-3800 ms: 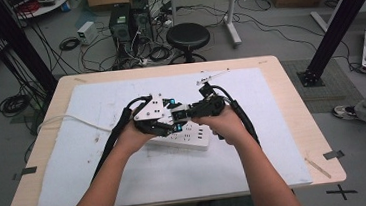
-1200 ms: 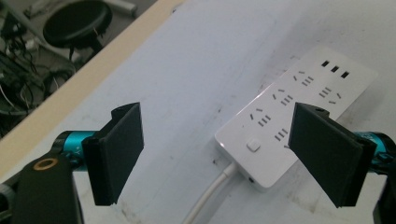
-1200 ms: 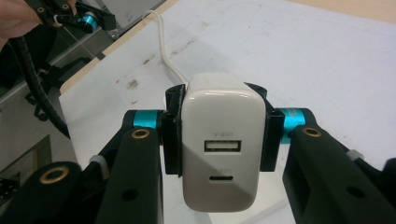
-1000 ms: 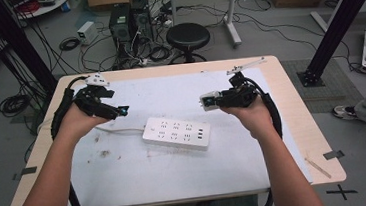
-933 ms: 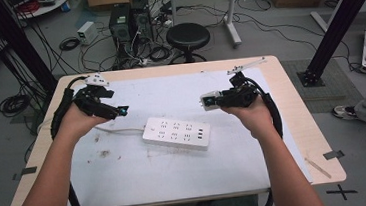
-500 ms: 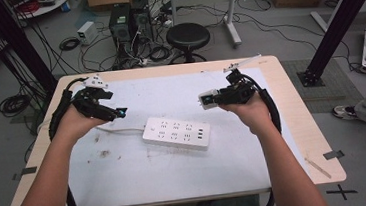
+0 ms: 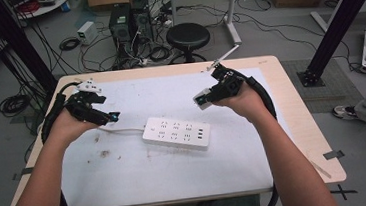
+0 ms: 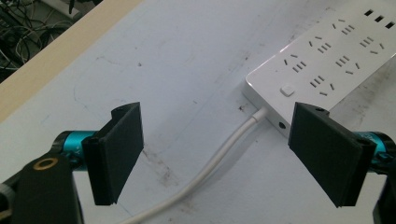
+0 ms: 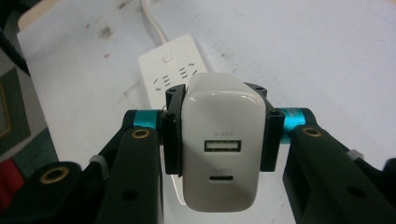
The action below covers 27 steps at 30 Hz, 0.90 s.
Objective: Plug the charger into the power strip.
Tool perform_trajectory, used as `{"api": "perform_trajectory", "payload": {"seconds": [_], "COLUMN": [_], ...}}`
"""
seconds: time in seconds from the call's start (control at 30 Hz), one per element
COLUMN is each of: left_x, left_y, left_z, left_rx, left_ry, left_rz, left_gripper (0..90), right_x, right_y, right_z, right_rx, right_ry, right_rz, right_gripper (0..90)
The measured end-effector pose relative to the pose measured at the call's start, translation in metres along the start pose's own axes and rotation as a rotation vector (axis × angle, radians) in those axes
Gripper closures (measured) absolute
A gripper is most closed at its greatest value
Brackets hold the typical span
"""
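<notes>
Clamped in the right gripper [image 9: 218, 140] — a white USB charger [image 9: 219, 140], held above the table, well apart from the power strip [image 7: 176, 133] lying mid-table. Left gripper [image 8: 229, 154] gaping wide, empty, over the strip's cord [image 8: 219, 154]. Risk of slipping — smooth casing, tilted grip.

Both forearms come in from the near edge and spread apart over the counter [image 7: 257, 176]. The left gripper [image 7: 104, 116] sits far to the left, held low in the left hand [image 7: 70, 127], its fingers [image 8: 119, 151] standing wide apart with nothing between them. The right gripper [image 7: 205, 97] is raised at the right, pointing inward — its fingers [image 9: 171, 135] are clamped on both sides of a white charger [image 9: 220, 147], gripped by the right hand [image 7: 241, 100].
</notes>
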<state>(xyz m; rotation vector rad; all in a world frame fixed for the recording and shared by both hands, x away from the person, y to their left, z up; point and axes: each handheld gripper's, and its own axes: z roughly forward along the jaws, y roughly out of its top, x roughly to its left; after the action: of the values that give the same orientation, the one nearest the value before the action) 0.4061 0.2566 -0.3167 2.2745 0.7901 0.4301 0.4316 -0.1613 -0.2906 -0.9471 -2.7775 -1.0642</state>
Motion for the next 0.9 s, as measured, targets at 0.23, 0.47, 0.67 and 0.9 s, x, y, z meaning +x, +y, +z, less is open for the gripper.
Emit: {"api": "perform_trajectory", "payload": {"seconds": [0.23,0.47,0.67,0.9], "left_x": [-0.002,-0.002,-0.003,-0.002], "left_y": [-0.001,-0.003,-0.003,-0.006], "left_z": [0.003,0.005,0.005,0.001], "left_rx": [0.005,0.019,0.018,0.014], "left_ry": [0.002,-0.001,0.002,0.010], "left_rz": [0.008,0.015,0.014,0.010], "left_gripper": [18.1,18.1,18.1,18.1], "right_x": [0.005,0.013,0.020,0.020], "right_y": [0.004,0.012,0.024,0.034], "right_z": [0.016,0.030,0.047,0.076], "right_rx": [0.100,0.209,0.291,0.395], "right_ry": [0.003,0.015,0.008,0.000], "right_rz": [-0.050,-0.117,-0.185,-0.228], "right_gripper": [63.1,63.1,63.1,63.1]}}
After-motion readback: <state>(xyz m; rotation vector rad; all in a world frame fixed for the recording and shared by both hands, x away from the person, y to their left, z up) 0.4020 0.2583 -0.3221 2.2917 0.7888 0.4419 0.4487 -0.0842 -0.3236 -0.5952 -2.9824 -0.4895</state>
